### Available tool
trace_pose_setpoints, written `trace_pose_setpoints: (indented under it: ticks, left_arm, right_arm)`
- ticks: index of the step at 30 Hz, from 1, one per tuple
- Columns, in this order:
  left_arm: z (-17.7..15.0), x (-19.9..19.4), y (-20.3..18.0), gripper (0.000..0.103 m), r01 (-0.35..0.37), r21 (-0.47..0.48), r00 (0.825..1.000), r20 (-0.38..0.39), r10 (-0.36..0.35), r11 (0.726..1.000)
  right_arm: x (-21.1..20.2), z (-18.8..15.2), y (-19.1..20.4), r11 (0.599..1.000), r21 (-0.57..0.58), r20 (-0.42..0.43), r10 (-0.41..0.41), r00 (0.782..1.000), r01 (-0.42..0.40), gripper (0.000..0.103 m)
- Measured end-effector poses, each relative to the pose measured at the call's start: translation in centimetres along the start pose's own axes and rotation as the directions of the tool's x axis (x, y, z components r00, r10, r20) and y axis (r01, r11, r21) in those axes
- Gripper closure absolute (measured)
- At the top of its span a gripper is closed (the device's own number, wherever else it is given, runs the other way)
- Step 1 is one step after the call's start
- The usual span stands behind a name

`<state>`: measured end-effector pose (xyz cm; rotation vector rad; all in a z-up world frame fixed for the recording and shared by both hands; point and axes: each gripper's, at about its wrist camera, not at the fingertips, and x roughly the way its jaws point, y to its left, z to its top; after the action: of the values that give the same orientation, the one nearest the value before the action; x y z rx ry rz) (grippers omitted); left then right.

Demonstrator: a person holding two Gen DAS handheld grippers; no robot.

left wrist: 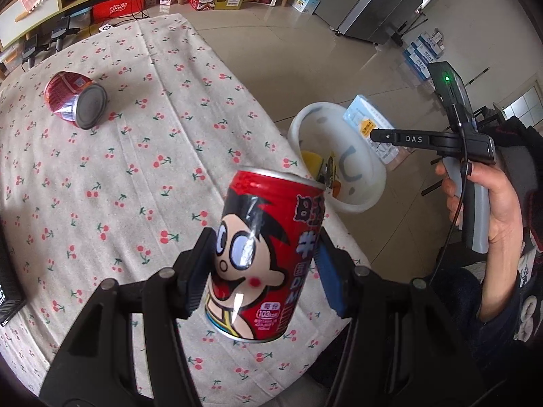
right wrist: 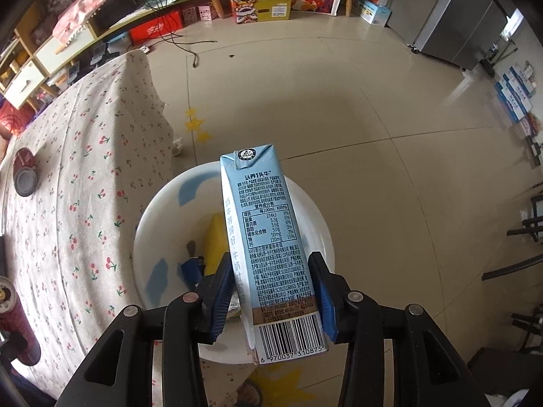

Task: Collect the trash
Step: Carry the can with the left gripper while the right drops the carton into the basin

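Right hand-held gripper (right wrist: 274, 291) clamps carton (right wrist: 268, 251), poised over bin (right wrist: 149, 224) on floor. I'd let go only once centred, low. Left hand-held gripper (left wrist: 261, 268) holds can (left wrist: 264, 257) above counter (left wrist: 101, 186); second can (left wrist: 73, 98) lies far left.

Glossy beige tiled floor (right wrist: 356, 108)
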<state>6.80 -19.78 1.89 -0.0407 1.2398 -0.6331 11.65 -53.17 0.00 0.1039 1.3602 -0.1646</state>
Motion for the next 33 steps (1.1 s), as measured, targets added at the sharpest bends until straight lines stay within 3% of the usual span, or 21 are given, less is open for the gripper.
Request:
trace_pose_setpoints:
  ticks: [3,8,18,24,28,33]
  left_arm:
    - [0.6,0.9,-0.9,0.044,0.019,-0.005,1.000,0.000,-0.019,1.000]
    - [1.9,2.9,-2.8,0.044,0.082,-0.034,0.997,-0.005,-0.082,0.996]
    - [4.3,9.8,-7.6,0.044,0.207,-0.090,0.977,-0.026,-0.210,0.974]
    - [5.5,14.0,-9.5,0.044,0.182,-0.096,0.981,-0.047,-0.187,0.979]
    - [6.1,15.2,-10.2,0.044,0.106,-0.073,0.993,-0.039,-0.109,0.992]
    - [6.4,16.0,-10.3,0.044,0.091,-0.073,0.995,-0.030,-0.094,0.993]
  right_arm:
    - [-0.9,-0.2,-0.6,0.997,0.029,0.026,0.065,0.998,-0.065,0.050]
    - [-1.0,-0.2,-0.9,0.999,0.037,0.033,0.031,0.999,-0.033,0.050]
    - [-3.3,0.5,-2.7,0.987,0.143,0.136,0.055,0.989,-0.075,0.050]
    - [-4.0,0.5,-4.3,0.973,0.201,0.180,0.077,0.981,-0.113,0.050]
    - [-4.3,0.7,-5.1,0.965,0.228,0.194,0.081,0.978,-0.125,0.050]
    - [-4.7,1.0,-4.9,0.962,0.220,0.212,0.117,0.970,-0.164,0.050]
